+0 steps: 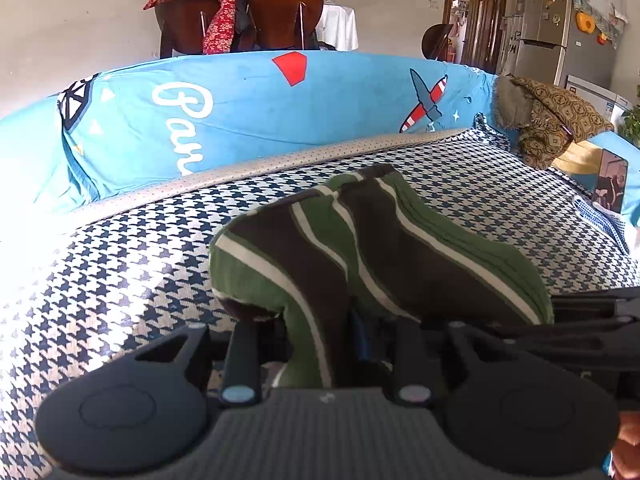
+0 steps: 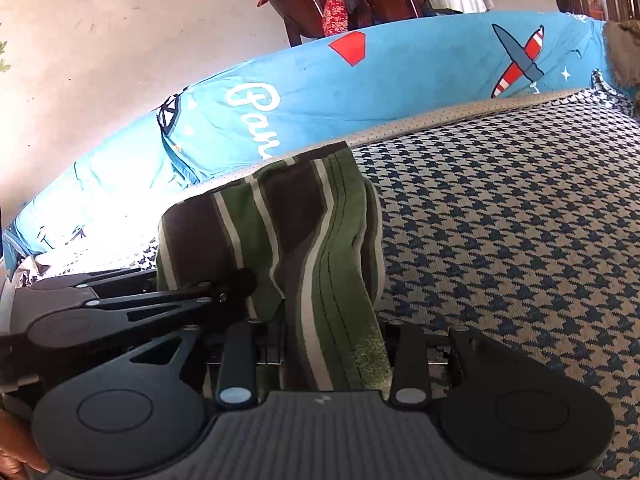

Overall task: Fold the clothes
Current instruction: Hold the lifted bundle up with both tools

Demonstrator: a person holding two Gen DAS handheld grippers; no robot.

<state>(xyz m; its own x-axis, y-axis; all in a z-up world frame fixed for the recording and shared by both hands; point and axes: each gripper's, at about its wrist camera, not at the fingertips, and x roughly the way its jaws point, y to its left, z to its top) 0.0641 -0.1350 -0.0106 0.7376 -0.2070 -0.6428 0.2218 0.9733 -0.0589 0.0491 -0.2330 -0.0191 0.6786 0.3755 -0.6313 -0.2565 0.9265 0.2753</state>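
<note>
Left tool (image 1: 320,344) and right tool (image 2: 332,344) both clamped on the near edge of a green, brown and white striped garment (image 1: 360,248), side by side. Garment bunched and raised off the houndstooth sofa seat (image 1: 120,280), in front of the blue backrest cover (image 1: 248,112).
</note>
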